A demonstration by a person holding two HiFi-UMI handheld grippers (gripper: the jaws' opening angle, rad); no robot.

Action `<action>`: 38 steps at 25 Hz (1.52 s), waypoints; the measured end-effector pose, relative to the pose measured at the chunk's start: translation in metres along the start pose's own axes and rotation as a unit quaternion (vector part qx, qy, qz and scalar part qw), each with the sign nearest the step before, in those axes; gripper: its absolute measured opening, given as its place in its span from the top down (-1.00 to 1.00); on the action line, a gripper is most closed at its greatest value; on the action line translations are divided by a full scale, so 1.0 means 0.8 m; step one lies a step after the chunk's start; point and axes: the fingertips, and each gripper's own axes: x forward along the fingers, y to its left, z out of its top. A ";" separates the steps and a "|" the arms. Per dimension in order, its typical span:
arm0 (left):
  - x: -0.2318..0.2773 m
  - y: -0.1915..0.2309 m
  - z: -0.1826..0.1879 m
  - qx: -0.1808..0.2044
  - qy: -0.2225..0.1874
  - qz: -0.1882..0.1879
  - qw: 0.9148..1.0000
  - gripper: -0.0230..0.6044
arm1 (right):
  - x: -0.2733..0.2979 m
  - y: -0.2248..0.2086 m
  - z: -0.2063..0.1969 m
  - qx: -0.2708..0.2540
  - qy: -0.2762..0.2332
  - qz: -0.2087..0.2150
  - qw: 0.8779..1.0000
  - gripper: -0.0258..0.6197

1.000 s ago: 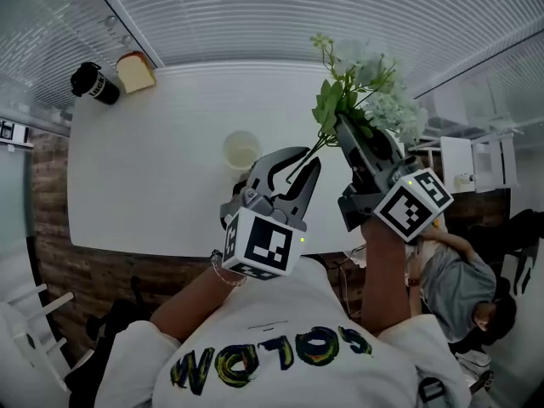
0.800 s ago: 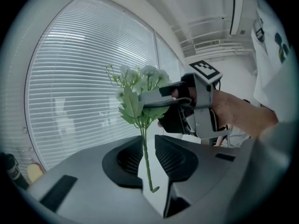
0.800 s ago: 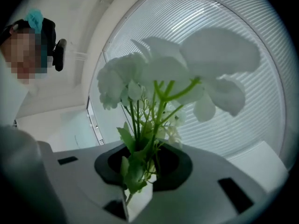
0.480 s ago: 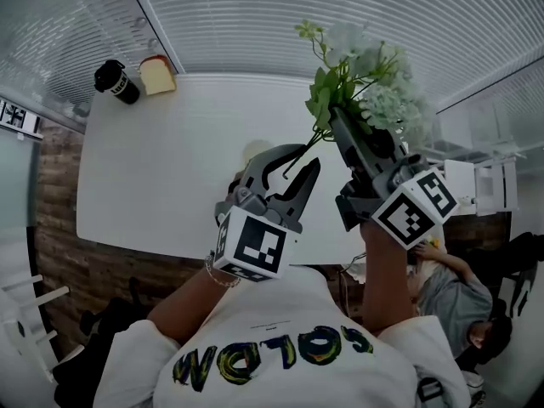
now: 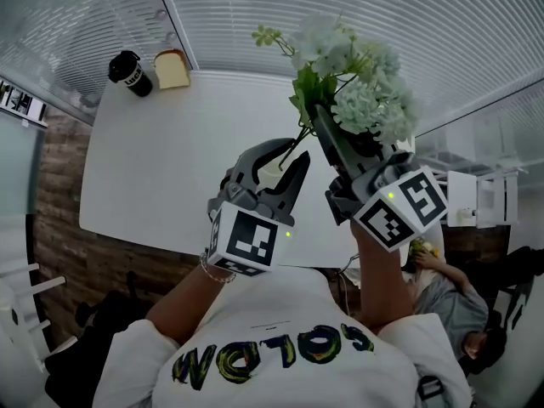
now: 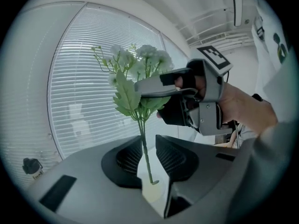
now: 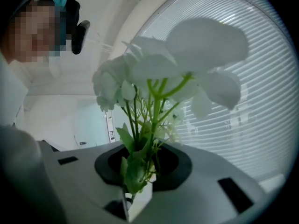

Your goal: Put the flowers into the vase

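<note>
While the right gripper [image 5: 325, 127] is clamped on a bunch of white flowers with green leaves [image 5: 348, 70], holding it up over the white table [image 5: 144, 160], the left gripper [image 5: 279, 158] sits just beside it with its jaws part-way apart. Those jaws have just been opening. One thin green stem [image 6: 144, 148] hangs between them, close to one pad but gripped by neither (its cut end dangles free). The pale cream vase [image 6: 152, 193] shows only as a sliver beyond the left jaws, below the stem tip. In the head view the left gripper covers nearly all of it.

That hiding looks like the main hazard. The stems must go down into a mouth that is hardly visible, so the tip could land on the rim or the table and bend. The left gripper, hanging near the vase, could also knock it over. If the right jaws let go before the stems are well inside, the top-heavy blooms would likely tip out.
</note>
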 end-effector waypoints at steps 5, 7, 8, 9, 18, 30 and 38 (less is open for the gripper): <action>-0.013 0.037 -0.045 -0.011 0.015 0.011 1.000 0.60 | 0.042 0.015 -0.044 -0.014 0.012 -0.002 1.000 0.64; -0.012 0.042 -0.055 -0.017 0.021 0.011 1.000 0.60 | 0.049 0.013 -0.055 -0.010 0.017 -0.004 1.000 0.64; -0.011 0.042 -0.058 -0.019 0.024 0.010 0.999 0.60 | 0.050 0.012 -0.059 -0.009 0.018 -0.004 1.000 0.64; -0.011 0.041 -0.062 -0.021 0.027 0.009 0.999 0.60 | 0.050 0.012 -0.063 -0.007 0.020 -0.005 1.000 0.64; -0.008 0.044 -0.103 -0.028 0.054 0.001 0.998 0.59 | 0.062 0.008 -0.107 0.007 0.036 -0.008 0.999 0.63; 0.003 0.040 -0.140 -0.036 0.082 -0.002 0.996 0.37 | 0.063 -0.008 -0.155 0.029 0.063 -0.016 0.997 0.63; 0.001 0.045 -0.138 -0.043 0.080 0.002 0.996 0.39 | 0.064 -0.010 -0.176 0.045 0.077 -0.015 0.996 0.62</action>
